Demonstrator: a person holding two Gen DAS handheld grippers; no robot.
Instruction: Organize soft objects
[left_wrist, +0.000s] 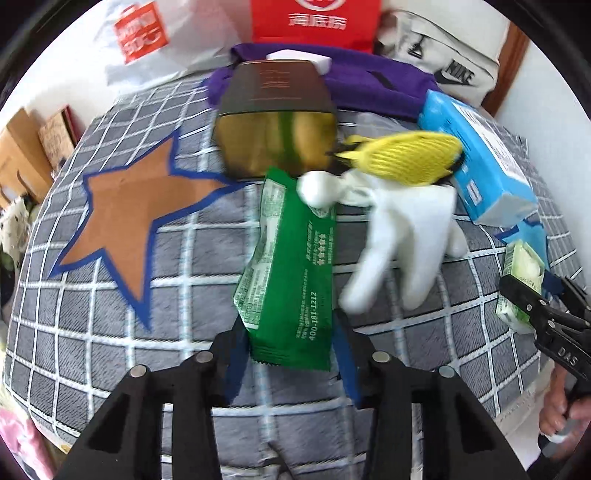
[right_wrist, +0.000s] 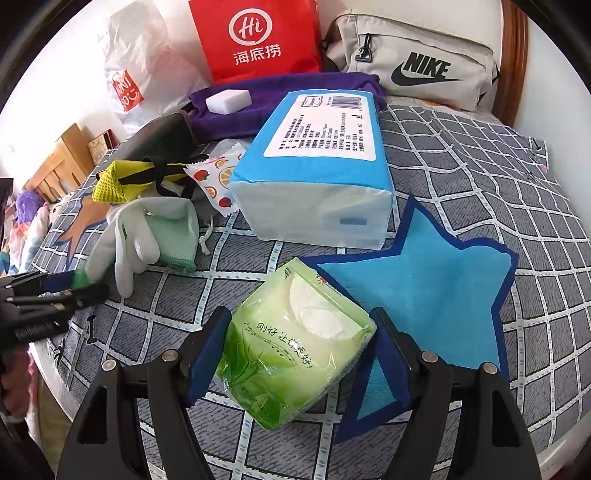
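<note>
Entry, soft goods on the bed (right_wrist: 480, 155), all places taken from the large blue tissue pack (right_wrist: 314, 155).

1. Green wet-wipe sachet (left_wrist: 288, 266): lying flat in the left wrist view, beyond the white glove from the tissue pack. My left gripper (left_wrist: 291, 354) stands astride its near end, pads at both edges. Whether they press or merely flank it I cannot tell.

2. Light-green tissue packet (right_wrist: 295, 347): just in front of the tissue pack, at the edge of the blue star patch (right_wrist: 436, 295). My right gripper (right_wrist: 299, 354) clasps it, both blue pads against its sides. By my reading, it is in transit, not yet placed.

3. White glove (left_wrist: 399, 236): touching the tissue pack's near corner, unsorted.

4. Yellow mesh item (left_wrist: 402, 158): on top of the glove, against the tissue pack, unsorted.

5. Fruit-print sachet (right_wrist: 218, 181): beside the tissue pack, partly under the heap.

6. Purple cloth (right_wrist: 280, 96): behind the tissue pack, with a white block (right_wrist: 229, 99) on it.

7. Dark box (left_wrist: 277, 88): beyond the yellow mesh item from the tissue pack.

Status, my judgement: early. No sorted group shows, two items are in hand and the rest remain loose.
</note>
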